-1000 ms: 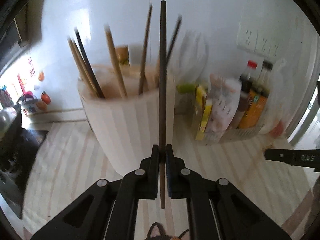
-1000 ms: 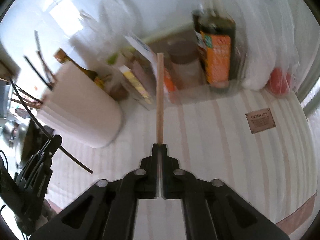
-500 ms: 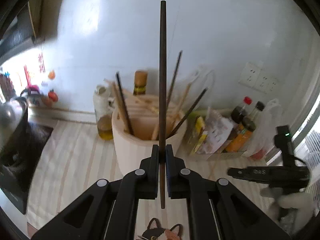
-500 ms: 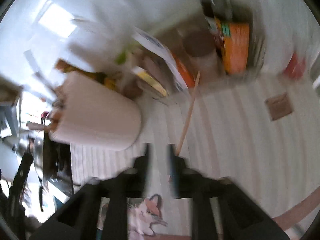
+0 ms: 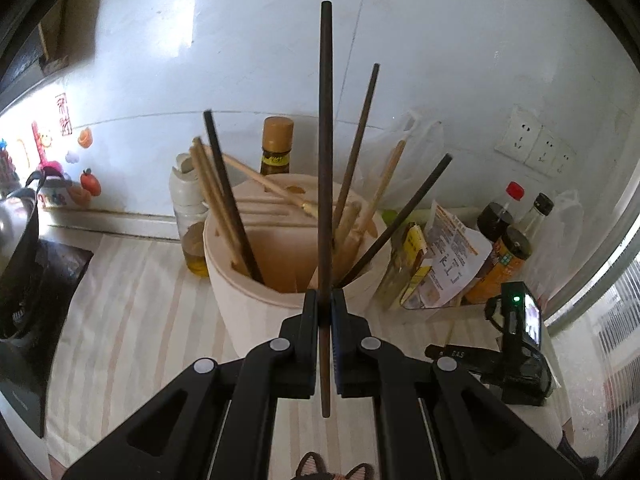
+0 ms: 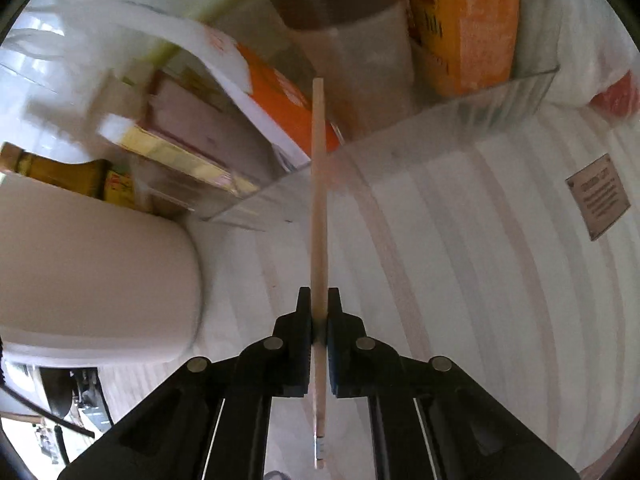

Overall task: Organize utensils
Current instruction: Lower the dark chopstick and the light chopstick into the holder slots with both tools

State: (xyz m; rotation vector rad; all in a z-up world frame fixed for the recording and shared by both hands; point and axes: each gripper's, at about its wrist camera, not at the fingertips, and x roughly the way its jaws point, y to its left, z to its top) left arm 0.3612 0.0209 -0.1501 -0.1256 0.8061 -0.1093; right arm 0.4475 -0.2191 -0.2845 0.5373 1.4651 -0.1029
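Note:
My left gripper (image 5: 325, 300) is shut on a dark chopstick (image 5: 326, 140) held upright, above and in front of the cream utensil holder (image 5: 260, 308), which holds several dark and light chopsticks. My right gripper (image 6: 319, 300) is shut on a light wooden chopstick (image 6: 318, 184) low over the striped cloth, pointing at the clear bin; the holder (image 6: 92, 268) is at its left. The right gripper also shows in the left wrist view (image 5: 492, 356), low at the right.
A clear bin (image 5: 436, 276) of packets and sauce bottles stands right of the holder. An oil bottle (image 5: 192, 232) and a brown-capped bottle (image 5: 276, 148) stand behind it. A dark pot and stove (image 5: 20, 264) are at the left. White wall with sockets behind.
The left gripper drew back and rose, so the holder looks smaller and lower. The right gripper swung and came back down low near the bin, its chopstick again straight between the fingers.

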